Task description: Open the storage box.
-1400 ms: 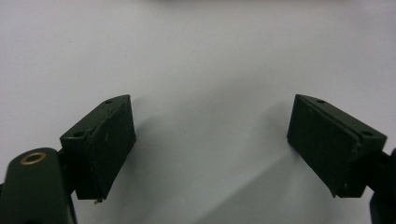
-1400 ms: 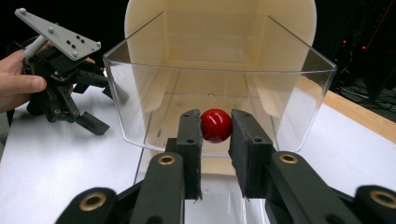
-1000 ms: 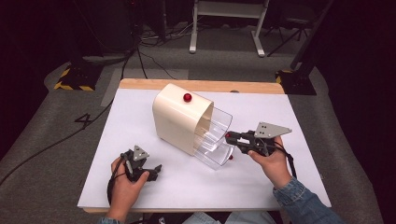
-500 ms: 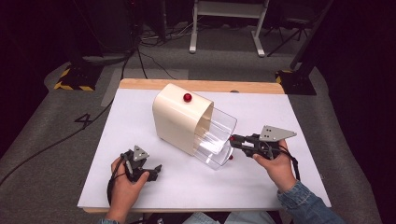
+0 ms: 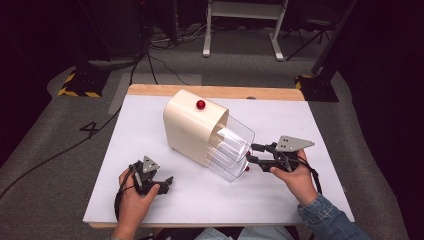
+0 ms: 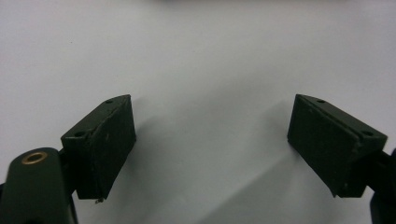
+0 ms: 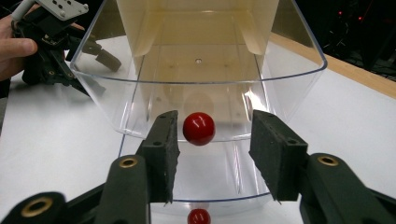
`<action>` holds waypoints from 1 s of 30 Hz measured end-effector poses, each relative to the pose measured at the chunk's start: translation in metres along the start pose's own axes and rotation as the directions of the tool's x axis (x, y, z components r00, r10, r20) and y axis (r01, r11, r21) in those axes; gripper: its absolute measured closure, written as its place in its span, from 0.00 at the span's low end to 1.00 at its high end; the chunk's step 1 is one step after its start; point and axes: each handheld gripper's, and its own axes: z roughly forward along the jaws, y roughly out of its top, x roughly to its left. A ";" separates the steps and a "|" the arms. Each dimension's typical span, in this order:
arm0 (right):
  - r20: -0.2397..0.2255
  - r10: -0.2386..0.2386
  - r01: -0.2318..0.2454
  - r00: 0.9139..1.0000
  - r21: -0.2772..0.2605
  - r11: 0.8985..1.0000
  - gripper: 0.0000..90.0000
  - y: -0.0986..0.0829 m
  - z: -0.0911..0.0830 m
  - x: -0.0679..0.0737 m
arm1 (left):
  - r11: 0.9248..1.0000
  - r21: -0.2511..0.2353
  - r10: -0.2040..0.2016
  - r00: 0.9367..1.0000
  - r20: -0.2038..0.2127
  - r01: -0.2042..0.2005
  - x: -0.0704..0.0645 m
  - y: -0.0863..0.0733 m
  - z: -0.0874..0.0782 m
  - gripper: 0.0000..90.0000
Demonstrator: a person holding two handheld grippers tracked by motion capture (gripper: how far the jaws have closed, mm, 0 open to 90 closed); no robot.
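— On the white tabletop (image 5: pixel 310 125), toward the middle: cream rounded cabinet (image 5: pixel 192 127) with clear plastic drawers sliding out of its right side. Upper clear drawer (image 7: pixel 201 70) pulled out, small glossy red ball knob (image 7: pixel 199 128) on its front face.

— And the right gripper (image 7: pixel 211 149)?

— Level with that knob, black jaws parted a moderate way, one either side of it, nothing pinched yet. Second red knob (image 7: pixel 199 217) just below, on the lower clear drawer (image 7: pixel 196 182).

— Step in hand?

— Probably taking the upper knob, to push or pull that drawer; hard to say which.

— How to do it well?

— Keep the knob centred between the jaws, slightly nearer the left one now, so nudge across before closing. Close gently; round and shiny, likely to squirt out of a skewed pinch. Then move straight along the drawer's run, no twisting, or likely jamming.

— Left gripper (image 5: pixel 161 183)?

— Resting low on the near left of the table, well apart from the cabinet, jaws spread wide over bare white surface, holding nothing. Could perhaps steady the cabinet if it slides.
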 end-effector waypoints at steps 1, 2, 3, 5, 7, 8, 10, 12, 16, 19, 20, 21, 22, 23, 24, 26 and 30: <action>0.000 -0.001 0.001 1.000 -0.001 1.000 0.57 0.000 -0.001 0.000 | 1.000 0.000 0.002 1.000 -0.001 -0.002 0.000 0.000 0.000 0.17; 0.000 -0.001 0.001 1.000 0.003 1.000 0.56 -0.001 -0.001 0.000 | 1.000 0.000 0.002 1.000 -0.002 -0.002 0.000 0.000 0.000 0.17; 0.001 0.000 0.000 1.000 0.004 1.000 0.56 -0.002 -0.002 0.000 | 1.000 0.000 0.002 1.000 -0.001 -0.002 0.000 0.000 0.000 0.17; 0.006 -0.001 0.001 1.000 0.010 1.000 0.54 -0.004 -0.005 -0.001 | 1.000 0.000 0.001 1.000 -0.001 -0.001 0.000 0.000 0.000 0.17; 0.021 -0.009 0.008 1.000 0.025 1.000 0.51 -0.007 -0.009 -0.002 | 1.000 0.000 0.001 1.000 -0.001 -0.001 0.000 0.000 0.000 0.17; 0.032 -0.010 0.009 0.999 0.033 0.999 0.50 -0.008 -0.011 -0.002 | 1.000 -0.002 0.001 1.000 0.001 -0.001 0.000 0.000 0.000 0.17; 0.047 -0.003 0.002 0.999 0.040 0.999 0.47 -0.012 -0.016 -0.004 | 1.000 -0.002 -0.001 1.000 0.001 0.001 0.000 0.000 0.000 0.17; 0.065 0.006 -0.009 0.998 0.055 0.998 0.44 -0.015 -0.022 -0.007 | 1.000 -0.004 -0.004 1.000 0.004 0.004 0.000 0.000 0.000 0.17; 0.086 0.041 -0.047 0.995 0.067 0.997 0.41 -0.023 -0.034 -0.012 | 1.000 -0.004 -0.004 1.000 0.004 0.004 0.000 0.000 0.000 0.17; 0.110 0.058 -0.068 0.992 0.085 0.994 0.40 -0.031 -0.043 -0.016 | 1.000 -0.004 -0.004 1.000 0.005 0.005 0.000 0.000 0.000 0.17; 0.116 0.062 -0.073 0.991 0.093 0.993 0.39 -0.034 -0.047 -0.018 | 1.000 -0.003 -0.005 1.000 0.005 0.005 0.000 0.000 0.000 0.17; 0.124 0.064 -0.076 0.990 0.095 0.993 0.39 -0.037 -0.050 -0.019 | 1.000 -0.003 -0.005 1.000 0.005 0.005 0.001 0.000 0.000 0.17; 0.132 0.068 -0.081 0.989 0.098 0.992 0.39 -0.039 -0.053 -0.021 | 1.000 -0.002 -0.003 1.000 0.005 0.003 0.001 0.000 0.000 0.17; 0.137 0.075 -0.089 0.988 0.100 0.991 0.39 -0.042 -0.057 -0.022 | 1.000 -0.002 -0.003 1.000 0.006 0.003 0.001 0.000 0.000 0.17; 0.143 0.083 -0.099 0.986 0.103 0.990 0.39 -0.045 -0.060 -0.023 | 1.000 -0.003 -0.005 1.000 0.005 0.005 0.001 0.000 0.000 0.17; 0.156 0.094 -0.112 0.983 0.108 0.988 0.39 -0.050 -0.067 -0.026 | 1.000 -0.003 -0.006 1.000 0.006 0.006 0.000 0.000 0.000 0.17; 0.180 0.125 -0.148 0.976 0.120 0.982 0.38 -0.059 -0.080 -0.030 | 1.000 0.001 -0.007 1.000 0.009 0.007 0.001 0.000 0.000 0.17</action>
